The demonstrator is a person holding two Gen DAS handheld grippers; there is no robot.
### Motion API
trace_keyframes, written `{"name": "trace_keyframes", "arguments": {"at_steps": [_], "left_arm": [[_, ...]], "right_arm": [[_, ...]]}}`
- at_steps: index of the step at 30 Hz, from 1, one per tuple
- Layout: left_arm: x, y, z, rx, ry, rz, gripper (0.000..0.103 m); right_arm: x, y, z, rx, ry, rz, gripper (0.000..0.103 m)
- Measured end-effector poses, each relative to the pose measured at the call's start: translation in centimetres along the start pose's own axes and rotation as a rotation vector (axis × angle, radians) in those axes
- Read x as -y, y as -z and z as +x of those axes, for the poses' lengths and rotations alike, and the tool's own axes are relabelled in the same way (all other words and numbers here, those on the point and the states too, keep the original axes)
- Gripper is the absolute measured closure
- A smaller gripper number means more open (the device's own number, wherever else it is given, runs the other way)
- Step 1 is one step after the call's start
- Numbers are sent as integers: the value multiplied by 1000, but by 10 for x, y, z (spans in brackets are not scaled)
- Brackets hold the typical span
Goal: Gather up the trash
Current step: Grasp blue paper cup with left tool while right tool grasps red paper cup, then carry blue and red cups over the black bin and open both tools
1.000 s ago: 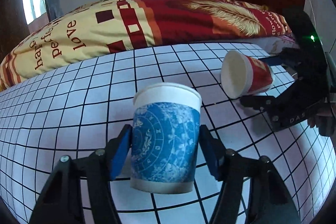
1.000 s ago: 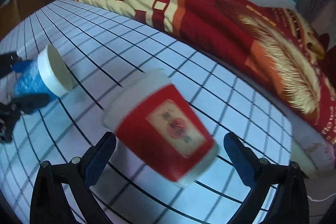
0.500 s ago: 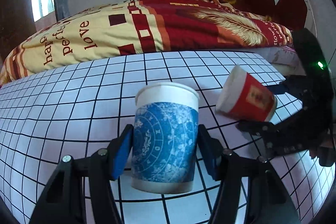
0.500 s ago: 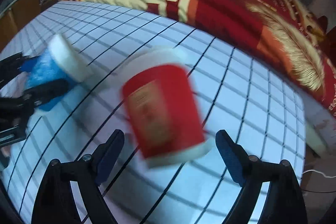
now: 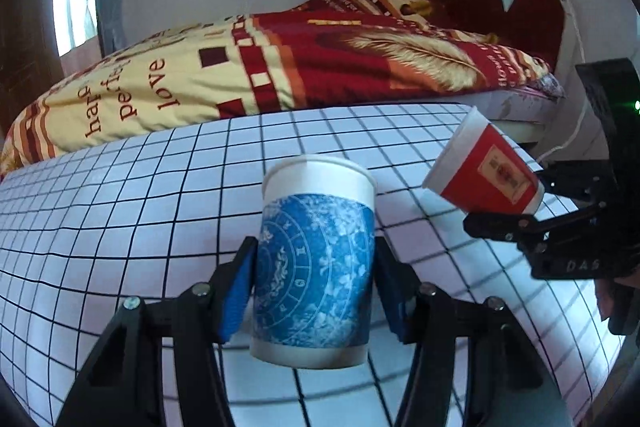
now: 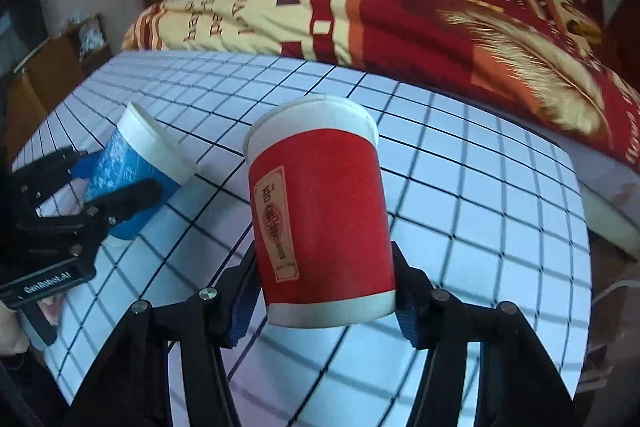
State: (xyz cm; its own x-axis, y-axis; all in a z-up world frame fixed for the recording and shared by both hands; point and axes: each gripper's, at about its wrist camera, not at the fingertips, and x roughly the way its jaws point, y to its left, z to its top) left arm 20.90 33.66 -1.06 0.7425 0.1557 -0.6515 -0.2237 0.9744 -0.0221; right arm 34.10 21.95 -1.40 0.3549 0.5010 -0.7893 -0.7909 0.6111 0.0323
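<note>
Red cup rotated near-upright, rim up | blue cup upright

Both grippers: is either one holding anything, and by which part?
Left gripper clamps the blue paper cup by its side wall, mid-height. Right gripper clamps the red paper cup by its lower side wall.

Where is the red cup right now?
The red cup is clamped in the right gripper, held above the checkered table, to the right of the blue cup.
</note>
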Motion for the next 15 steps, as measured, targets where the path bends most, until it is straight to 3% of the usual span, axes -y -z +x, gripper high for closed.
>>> {"name": "trace_keyframes", "arguments": {"at_steps": [15], "left_arm": [[75, 32, -81, 80, 77, 66, 46]], "right_arm": [[-4, 104, -128, 126, 67, 81, 44]]}}
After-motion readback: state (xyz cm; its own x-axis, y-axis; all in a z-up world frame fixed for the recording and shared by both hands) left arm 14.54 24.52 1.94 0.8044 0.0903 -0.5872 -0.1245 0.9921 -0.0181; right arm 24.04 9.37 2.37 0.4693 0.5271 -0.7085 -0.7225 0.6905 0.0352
